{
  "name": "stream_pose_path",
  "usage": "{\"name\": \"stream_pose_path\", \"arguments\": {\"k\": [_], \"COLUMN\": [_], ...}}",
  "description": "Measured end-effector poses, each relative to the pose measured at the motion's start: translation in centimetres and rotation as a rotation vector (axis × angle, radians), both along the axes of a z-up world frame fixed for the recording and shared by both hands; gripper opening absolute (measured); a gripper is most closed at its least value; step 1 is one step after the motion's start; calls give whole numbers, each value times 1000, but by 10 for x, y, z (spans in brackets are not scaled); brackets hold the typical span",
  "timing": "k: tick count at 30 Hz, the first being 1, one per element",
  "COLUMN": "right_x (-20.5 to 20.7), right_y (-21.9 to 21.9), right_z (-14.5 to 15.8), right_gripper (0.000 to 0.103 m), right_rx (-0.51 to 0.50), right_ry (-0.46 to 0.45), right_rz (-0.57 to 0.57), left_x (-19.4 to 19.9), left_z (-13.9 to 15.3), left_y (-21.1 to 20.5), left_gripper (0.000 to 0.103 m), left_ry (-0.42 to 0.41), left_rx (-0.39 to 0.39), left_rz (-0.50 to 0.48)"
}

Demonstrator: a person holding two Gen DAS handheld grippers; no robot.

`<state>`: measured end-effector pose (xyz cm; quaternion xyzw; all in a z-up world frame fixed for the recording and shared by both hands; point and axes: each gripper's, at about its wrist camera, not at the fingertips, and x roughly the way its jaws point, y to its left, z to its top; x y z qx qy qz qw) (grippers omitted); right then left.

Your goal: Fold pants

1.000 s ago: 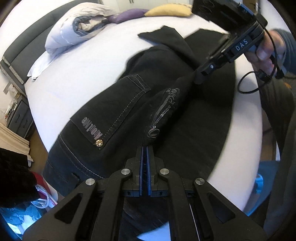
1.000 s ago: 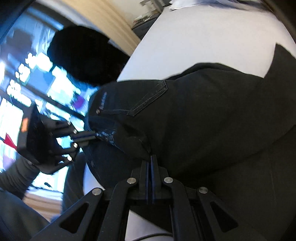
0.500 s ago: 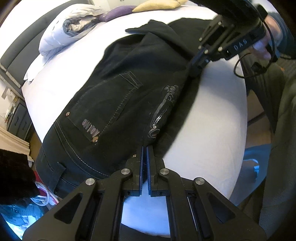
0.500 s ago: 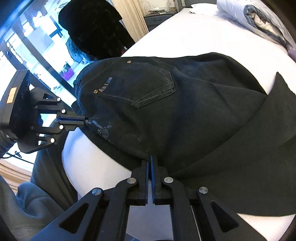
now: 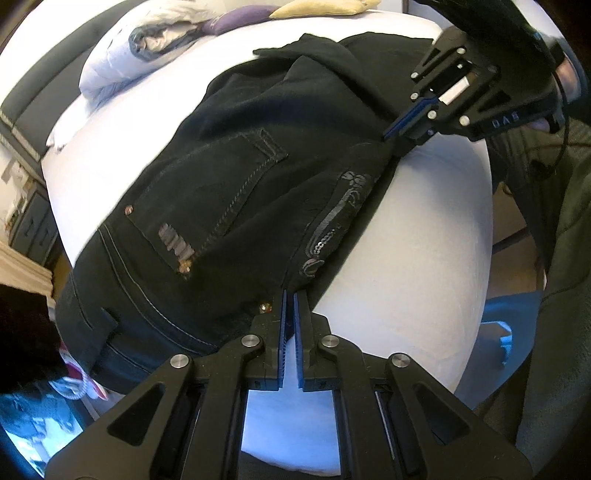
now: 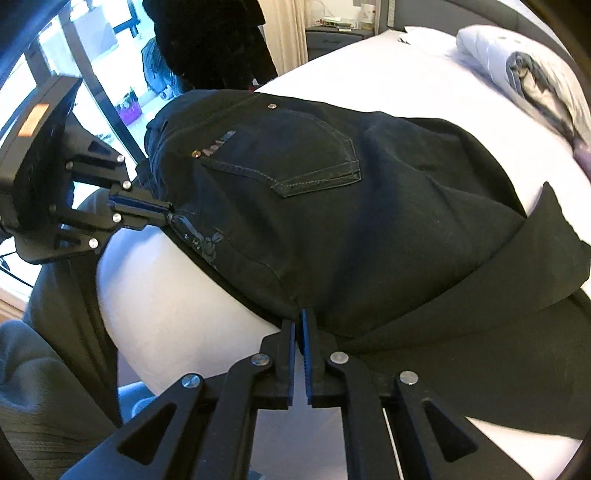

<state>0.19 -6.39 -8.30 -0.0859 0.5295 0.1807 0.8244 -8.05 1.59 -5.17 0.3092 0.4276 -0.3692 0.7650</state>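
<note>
The black pants lay across the white bed, back pocket facing up, the legs folded over one another toward the pillows. The left tongs were nearly pressed together, pinching the near edge of the pants just beside the sequined trim at the waist end. The right tongs were likewise almost closed, nipping the same near edge further along, where the seat meets the legs. In the left wrist view the right tongs showed gripping the fabric edge over the mattress side; in the right wrist view the left tongs held the waist corner. A dark nightstand stood near the head of the bed
</note>
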Motion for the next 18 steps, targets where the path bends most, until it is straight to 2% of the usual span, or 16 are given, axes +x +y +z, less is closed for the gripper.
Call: {"name": "stream_pose_path", "arguments": {"k": [8, 9, 10, 11, 12, 13, 15, 18], "right_x": [8, 11, 8, 7, 5, 2, 0, 3], "right_y": [-18, -17, -13, -10, -3, 5, 17, 11], "right_z": [-5, -4, -6, -5, -4, -4, -5, 0], "right_gripper": [12, 19, 36, 47, 67, 77, 80, 80], "right_rx": [84, 101, 114, 126, 122, 102, 53, 104], "right_ry": [-28, -27, -26, -26, -33, -47, -81, -88], "right_rz": [-77, -76, -68, -51, -33, -18, 3, -27], "left_x": [-7, -7, -7, -7, -5, -1, 8, 33], "left_z": [15, 20, 27, 33, 42, 50, 63, 68], "left_y": [13, 16, 19, 20, 20, 18, 9, -17], "left_gripper": [8, 8, 8, 8, 8, 8, 8, 8], "left_ry": [42, 39, 33, 26, 11, -4, -21, -8], "left_rx": [6, -1, -11, -22, -43, -67, -130, -213], "left_rz": [55, 69, 84, 99, 117, 133, 160, 199]}}
